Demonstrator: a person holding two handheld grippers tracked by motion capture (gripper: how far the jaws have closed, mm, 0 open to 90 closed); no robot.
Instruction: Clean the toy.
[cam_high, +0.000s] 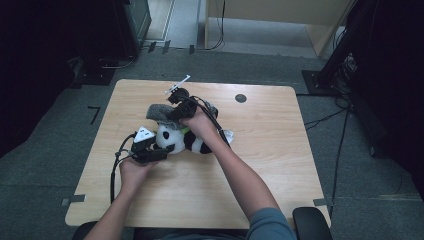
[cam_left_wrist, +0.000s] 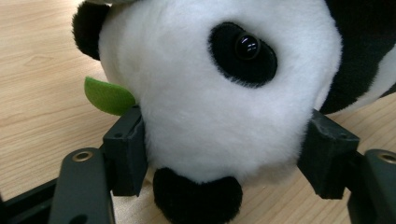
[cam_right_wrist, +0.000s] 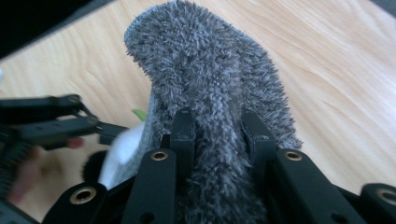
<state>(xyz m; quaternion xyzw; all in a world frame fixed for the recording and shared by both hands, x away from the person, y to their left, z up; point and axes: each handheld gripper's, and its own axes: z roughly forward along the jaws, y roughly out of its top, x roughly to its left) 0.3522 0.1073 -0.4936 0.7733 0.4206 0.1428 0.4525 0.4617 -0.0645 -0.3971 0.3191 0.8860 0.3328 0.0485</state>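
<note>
A black and white panda plush (cam_high: 175, 141) lies on the wooden table (cam_high: 260, 165). My left gripper (cam_high: 159, 150) comes at it from the left. In the left gripper view both pads press into the sides of the panda's white head (cam_left_wrist: 210, 84), with a green felt leaf (cam_left_wrist: 107, 95) beside the left pad. My right gripper (cam_high: 172, 114) is just behind the panda, shut on a grey fuzzy cloth (cam_high: 157, 111). In the right gripper view the cloth (cam_right_wrist: 205, 60) bulges up between the narrow jaws, and the left gripper (cam_right_wrist: 60, 121) and a bit of the panda (cam_right_wrist: 123, 149) lie to the left.
A small dark round disc (cam_high: 241, 98) is set in the table near its far edge. Cables trail from both grippers across the tabletop. A dark stand and floor cables (cam_high: 340, 75) are off the table's right side. A chair armrest (cam_high: 310, 220) is at the near edge.
</note>
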